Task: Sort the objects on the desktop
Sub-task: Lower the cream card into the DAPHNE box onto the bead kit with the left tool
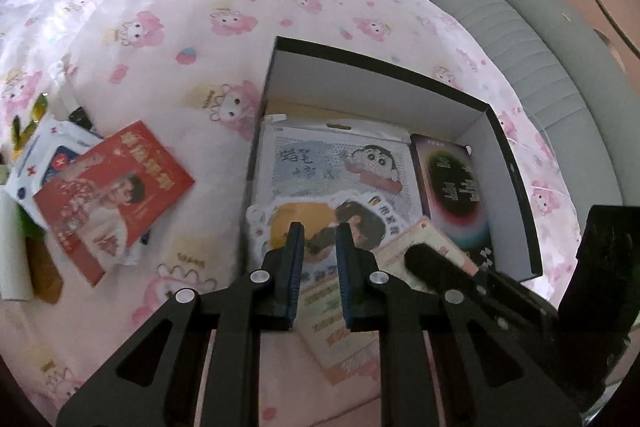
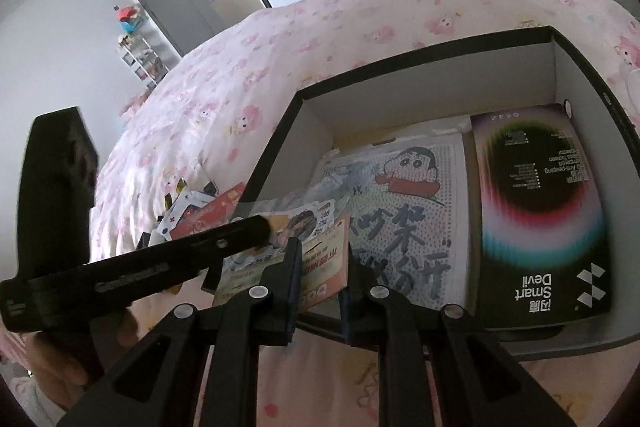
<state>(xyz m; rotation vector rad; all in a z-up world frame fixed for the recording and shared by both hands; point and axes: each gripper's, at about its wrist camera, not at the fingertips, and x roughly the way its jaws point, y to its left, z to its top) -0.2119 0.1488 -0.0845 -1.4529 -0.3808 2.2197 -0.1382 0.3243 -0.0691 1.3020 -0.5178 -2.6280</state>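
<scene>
On the far left of the pink bed cover (image 1: 168,7), a small pile lies in the left wrist view. A white packet (image 1: 44,147) sits under a red card (image 1: 116,195) with a person's face on it. A white roll (image 1: 14,247) and something green lie beside them at the edge of the view. The pile is well apart from the box.

Next comes open cover, with lots of free room between the pile and the box.

The box (image 1: 516,187) is black outside and white inside, with tall walls and no lid. A cartoon sheet (image 1: 336,163) with a boy's face lies flat on its floor. A round-edged sticker (image 1: 320,223) with a face lies on top of the sheet, at the near side. A dark packet (image 1: 452,195) with a rainbow ring lies flat along the right wall. The far end of the box floor is bare.

The left gripper (image 1: 319,239) hangs just over the near wall of the box, above the sticker. Its jaws are a little way apart and hold nothing.

The right gripper (image 2: 320,255) is at the near wall too. A pink and yellow card (image 2: 320,263) sits tilted between its jaws, with one end poking over the box wall. The jaws stand close on each side of the card, but I cannot tell if they pinch it. In the right wrist view the left gripper's black arm lies just left of the card.

On the far right, a grey padded bed edge (image 1: 520,27) runs past the box.
</scene>
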